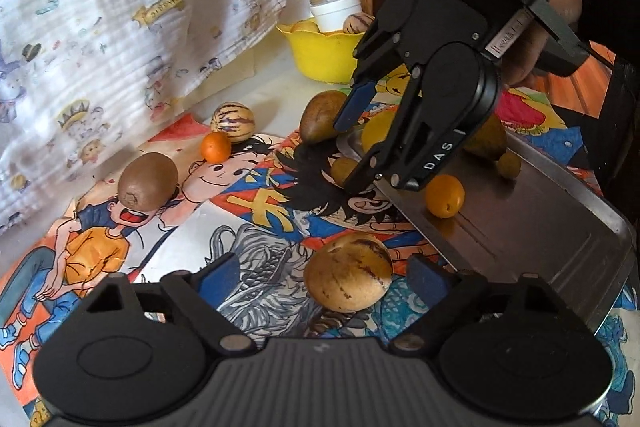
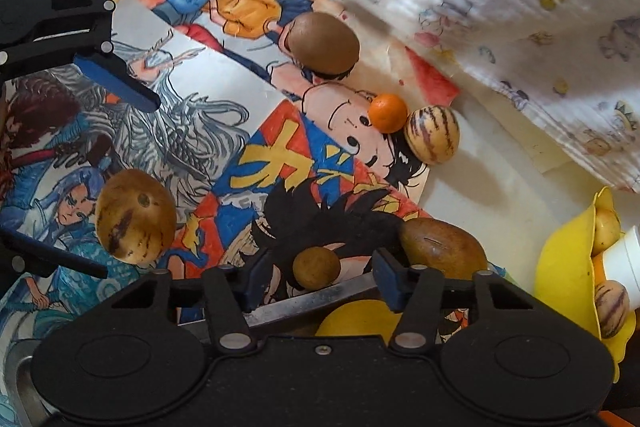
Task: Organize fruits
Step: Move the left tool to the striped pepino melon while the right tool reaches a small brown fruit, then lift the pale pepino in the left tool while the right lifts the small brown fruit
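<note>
Under both grippers, cartoon-print tabletop cover (image 1: 256, 203); left gripper (image 1: 326, 279) wide around one yellow-brown fruit (image 1: 348, 273), right gripper (image 2: 316, 283) half-spread, pads clear of one small brown fruit (image 2: 316, 267).

Light: soft daylight is filtering through the printed curtain (image 1: 120, 7) at the upper left of the left wrist view, keeping both views bright.
Glare: the metal tray (image 1: 560, 239) at the right is catching a dull sheen.
Shadows: the kiwi (image 1: 148, 181) is casting a faint, soft-edged shadow.
Blur: the curtain is smearing slightly at the upper right of the right wrist view.
Distortion: fisheye bending is curving the edges, and dark corners are vignetting both frames.
</note>
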Action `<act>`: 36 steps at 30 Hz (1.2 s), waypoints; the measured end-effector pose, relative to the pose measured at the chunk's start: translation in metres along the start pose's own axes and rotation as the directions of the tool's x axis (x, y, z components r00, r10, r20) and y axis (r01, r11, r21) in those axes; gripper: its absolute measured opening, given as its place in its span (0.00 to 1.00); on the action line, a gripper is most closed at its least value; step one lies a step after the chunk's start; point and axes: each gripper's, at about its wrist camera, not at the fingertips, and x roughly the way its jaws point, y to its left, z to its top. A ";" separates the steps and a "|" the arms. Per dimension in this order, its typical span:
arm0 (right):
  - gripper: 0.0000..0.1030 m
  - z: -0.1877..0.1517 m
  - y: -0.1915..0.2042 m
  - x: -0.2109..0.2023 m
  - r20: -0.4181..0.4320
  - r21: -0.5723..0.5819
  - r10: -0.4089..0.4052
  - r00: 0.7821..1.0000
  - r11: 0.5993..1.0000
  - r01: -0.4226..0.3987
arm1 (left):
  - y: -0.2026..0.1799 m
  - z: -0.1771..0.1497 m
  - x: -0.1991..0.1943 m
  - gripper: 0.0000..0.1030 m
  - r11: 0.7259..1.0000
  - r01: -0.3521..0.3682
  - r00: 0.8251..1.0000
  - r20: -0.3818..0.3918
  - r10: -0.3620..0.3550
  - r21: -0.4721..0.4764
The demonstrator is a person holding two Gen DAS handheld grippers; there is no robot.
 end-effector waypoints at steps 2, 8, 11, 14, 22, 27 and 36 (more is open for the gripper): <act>0.50 0.001 -0.001 0.003 -0.009 -0.004 0.009 1.000 1.000 -0.009 | 0.000 -0.001 0.003 0.85 1.000 0.002 1.000 -0.007 -0.002 0.001; 0.39 0.004 0.000 0.012 -0.045 -0.026 0.019 0.999 0.999 -0.020 | 0.001 -0.002 0.010 0.74 1.000 0.020 0.999 -0.026 -0.020 -0.005; 0.34 0.005 0.000 0.016 -0.058 -0.028 0.025 0.998 0.999 -0.027 | 0.000 -0.001 0.012 0.69 0.999 0.037 0.999 -0.036 -0.037 -0.009; 0.32 0.005 0.000 0.018 -0.061 -0.024 0.029 0.998 0.999 -0.031 | 0.002 -0.001 0.015 0.62 0.998 0.061 0.997 -0.051 -0.062 -0.022; 0.30 0.005 0.000 0.019 -0.059 -0.001 0.017 0.998 1.000 -0.017 | 0.003 -0.001 0.017 0.52 0.995 0.088 0.993 -0.072 -0.092 -0.050; 0.30 0.000 0.000 0.008 -0.010 0.052 -0.009 1.000 0.999 0.009 | 0.010 0.001 0.014 0.51 0.991 0.085 0.993 -0.073 -0.093 -0.106; 0.30 -0.014 0.005 -0.036 0.149 0.221 -0.094 0.984 0.973 0.060 | 0.022 0.008 0.002 0.51 0.978 0.039 0.998 -0.046 -0.050 -0.206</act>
